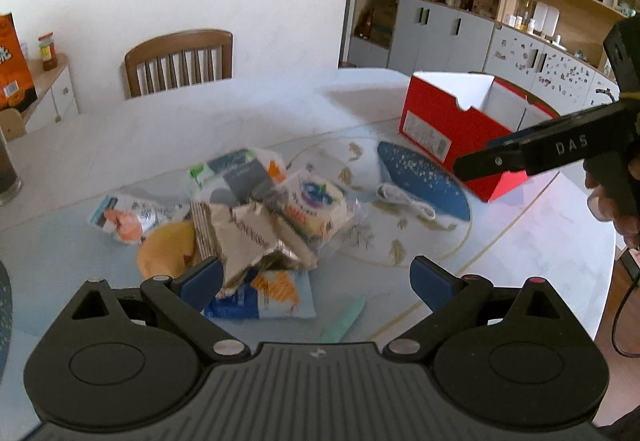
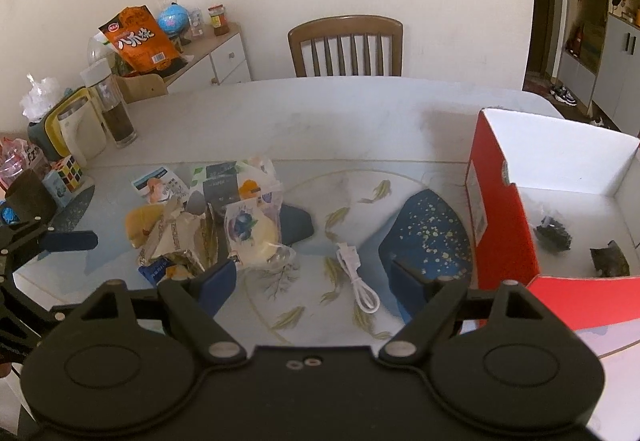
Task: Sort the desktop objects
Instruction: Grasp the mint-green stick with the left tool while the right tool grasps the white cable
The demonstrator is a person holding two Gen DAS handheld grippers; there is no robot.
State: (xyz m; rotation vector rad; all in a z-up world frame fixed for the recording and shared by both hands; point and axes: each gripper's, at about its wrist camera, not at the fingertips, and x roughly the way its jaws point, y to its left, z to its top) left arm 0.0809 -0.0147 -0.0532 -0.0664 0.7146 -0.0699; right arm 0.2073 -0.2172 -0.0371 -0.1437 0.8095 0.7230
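A heap of snack packets (image 1: 260,217) lies on the glass-topped table (image 1: 160,129), with a crumpled gold wrapper (image 1: 256,237) at its near side. My left gripper (image 1: 316,277) hangs open just over the heap's near edge, its left pad beside the gold wrapper and nothing between the pads. My right gripper (image 2: 314,281) is open and empty above a white coiled cable (image 2: 356,273). The heap (image 2: 208,217) lies to the cable's left. An open red shoebox (image 2: 504,225) stands at the right with two dark items (image 2: 554,233) inside.
A dark blue speckled mat (image 2: 424,237) lies between the cable and the box. A Rubik's cube (image 2: 70,173), a bottle (image 2: 114,105) and a jug (image 2: 82,133) crowd the table's left edge. A wooden chair (image 2: 346,45) stands at the far side.
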